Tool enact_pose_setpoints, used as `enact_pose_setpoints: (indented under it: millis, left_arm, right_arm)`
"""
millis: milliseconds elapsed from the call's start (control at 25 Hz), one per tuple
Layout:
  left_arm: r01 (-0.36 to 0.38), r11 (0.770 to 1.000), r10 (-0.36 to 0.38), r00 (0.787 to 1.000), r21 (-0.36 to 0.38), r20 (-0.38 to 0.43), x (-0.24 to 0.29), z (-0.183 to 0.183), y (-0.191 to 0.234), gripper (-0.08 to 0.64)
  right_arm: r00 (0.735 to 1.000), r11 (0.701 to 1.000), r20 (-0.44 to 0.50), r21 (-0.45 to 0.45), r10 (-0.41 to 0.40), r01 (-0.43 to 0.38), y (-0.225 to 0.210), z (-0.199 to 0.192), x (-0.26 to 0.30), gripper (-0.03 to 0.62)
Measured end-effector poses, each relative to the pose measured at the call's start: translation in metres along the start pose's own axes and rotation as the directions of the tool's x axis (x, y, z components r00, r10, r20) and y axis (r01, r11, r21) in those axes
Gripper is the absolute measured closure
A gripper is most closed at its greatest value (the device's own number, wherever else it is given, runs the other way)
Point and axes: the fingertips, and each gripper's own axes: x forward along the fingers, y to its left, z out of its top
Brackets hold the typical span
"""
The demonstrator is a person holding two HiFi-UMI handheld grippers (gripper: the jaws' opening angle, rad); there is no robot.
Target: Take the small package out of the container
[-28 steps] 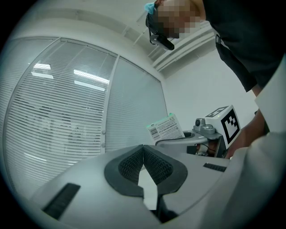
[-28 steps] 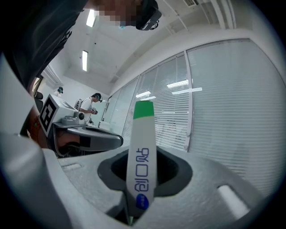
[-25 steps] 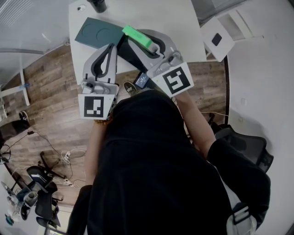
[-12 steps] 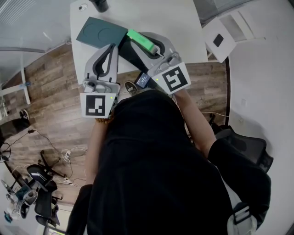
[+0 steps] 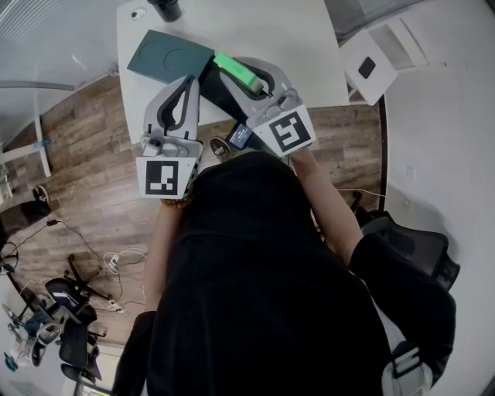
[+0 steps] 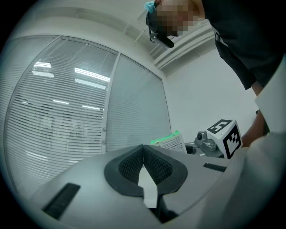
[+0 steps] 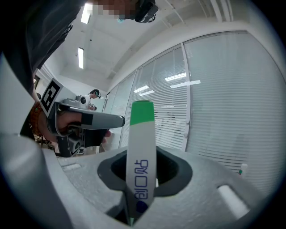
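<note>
In the head view my right gripper (image 5: 246, 72) is shut on the small package (image 5: 229, 63), a white pack with a bright green end, held above the dark container (image 5: 219, 97) on the white table (image 5: 255, 27). The right gripper view shows the package (image 7: 140, 152) standing upright between the jaws. My left gripper (image 5: 188, 79) hovers just left of the container, its jaws shut with nothing between them. In the left gripper view the fingertips of my left gripper (image 6: 143, 147) meet, and the package (image 6: 172, 141) shows beyond them.
A dark teal flat lid (image 5: 166, 52) lies left of the container. A black round object (image 5: 164, 8) stands at the table's far edge. A small dark device (image 5: 238, 135) sits by the near edge. A white side stand (image 5: 373, 54) is at the right, over wood floor.
The right gripper with the package has shifted only slightly. The left gripper has stayed where it was.
</note>
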Motion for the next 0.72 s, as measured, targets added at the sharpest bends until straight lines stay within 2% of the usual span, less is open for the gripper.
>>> enact_pose_setpoints:
  millis: [720]
  left_arm:
    - [-0.003, 1.0, 0.003, 1.0, -0.006, -0.002, -0.0034, -0.0024, -0.0009, 0.56]
  right_arm:
    - [1.0, 1.0, -0.023, -0.007, 0.011, -0.011, 0.0061, -0.0092, 0.001, 0.498]
